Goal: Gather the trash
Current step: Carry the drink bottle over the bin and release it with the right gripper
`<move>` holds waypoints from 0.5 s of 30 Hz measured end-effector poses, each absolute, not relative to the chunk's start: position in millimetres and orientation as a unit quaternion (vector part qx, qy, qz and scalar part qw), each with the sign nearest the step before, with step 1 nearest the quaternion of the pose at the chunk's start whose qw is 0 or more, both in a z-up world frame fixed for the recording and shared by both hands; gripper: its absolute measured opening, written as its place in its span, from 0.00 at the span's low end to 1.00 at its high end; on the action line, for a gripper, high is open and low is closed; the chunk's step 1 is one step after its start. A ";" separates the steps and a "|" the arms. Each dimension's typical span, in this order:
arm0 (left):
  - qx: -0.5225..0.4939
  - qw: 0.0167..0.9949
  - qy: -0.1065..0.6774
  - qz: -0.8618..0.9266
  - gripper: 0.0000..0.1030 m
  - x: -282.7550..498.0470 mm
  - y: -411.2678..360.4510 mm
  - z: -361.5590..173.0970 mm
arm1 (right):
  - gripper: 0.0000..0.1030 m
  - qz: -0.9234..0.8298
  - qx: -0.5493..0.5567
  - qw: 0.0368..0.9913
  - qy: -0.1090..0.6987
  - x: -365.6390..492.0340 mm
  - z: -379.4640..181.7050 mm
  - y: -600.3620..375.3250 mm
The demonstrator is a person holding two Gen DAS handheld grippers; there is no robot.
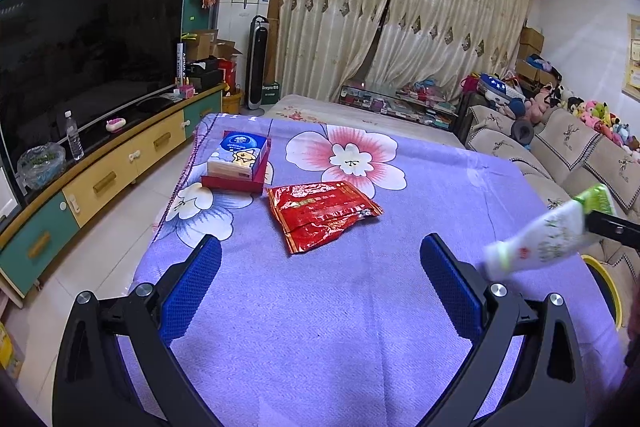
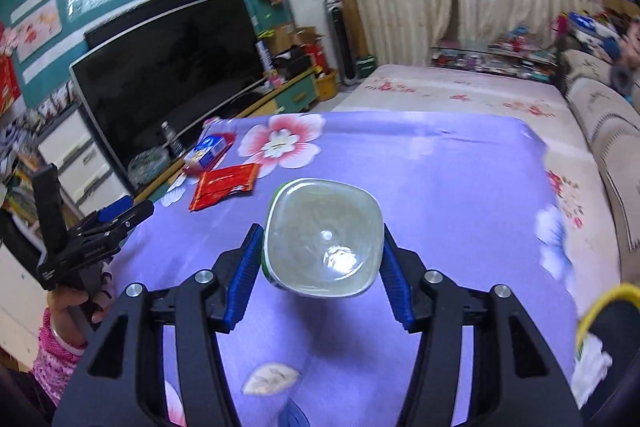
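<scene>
My right gripper [image 2: 322,247] is shut on a white plastic bottle [image 2: 324,239] with a green label, held above the purple flowered cloth; I look at its clear bottom. The bottle also shows at the right edge of the left wrist view [image 1: 548,231]. My left gripper [image 1: 320,259] is open and empty above the cloth, and also shows in the right wrist view [image 2: 120,217]. A crumpled red wrapper [image 1: 320,213] lies on the cloth ahead of the left gripper, also seen in the right wrist view [image 2: 224,185].
A blue tissue pack in a red box [image 1: 240,159] stands at the cloth's far left. A yellow-rimmed bin [image 2: 604,311] holding white paper sits at the right. A TV cabinet [image 1: 100,171] runs along the left; a sofa [image 1: 580,151] on the right.
</scene>
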State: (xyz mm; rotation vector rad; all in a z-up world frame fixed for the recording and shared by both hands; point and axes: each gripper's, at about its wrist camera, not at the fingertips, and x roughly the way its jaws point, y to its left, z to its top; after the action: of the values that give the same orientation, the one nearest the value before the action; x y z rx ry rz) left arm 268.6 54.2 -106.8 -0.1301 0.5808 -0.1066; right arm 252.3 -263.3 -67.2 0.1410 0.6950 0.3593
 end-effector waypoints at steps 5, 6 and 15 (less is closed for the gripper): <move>-0.057 0.954 0.288 -0.054 0.95 268.8 50.9 -107.8 | 0.52 0.147 0.103 0.925 0.335 228.7 -69.1 -297.5; -0.056 0.955 0.288 -0.054 0.95 269.1 51.1 -107.9 | 0.52 0.142 0.110 0.926 0.333 224.5 -69.7 -302.5; -0.051 0.955 0.288 -0.055 0.95 269.0 49.0 -108.5 | 0.51 0.086 0.145 0.935 0.311 188.5 -63.9 -352.7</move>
State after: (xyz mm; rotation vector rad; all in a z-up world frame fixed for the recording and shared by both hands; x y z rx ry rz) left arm 269.0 49.0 -108.5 -0.1030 0.5839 -0.1115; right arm 188.5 -352.7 -63.9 0.2965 0.6363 0.1752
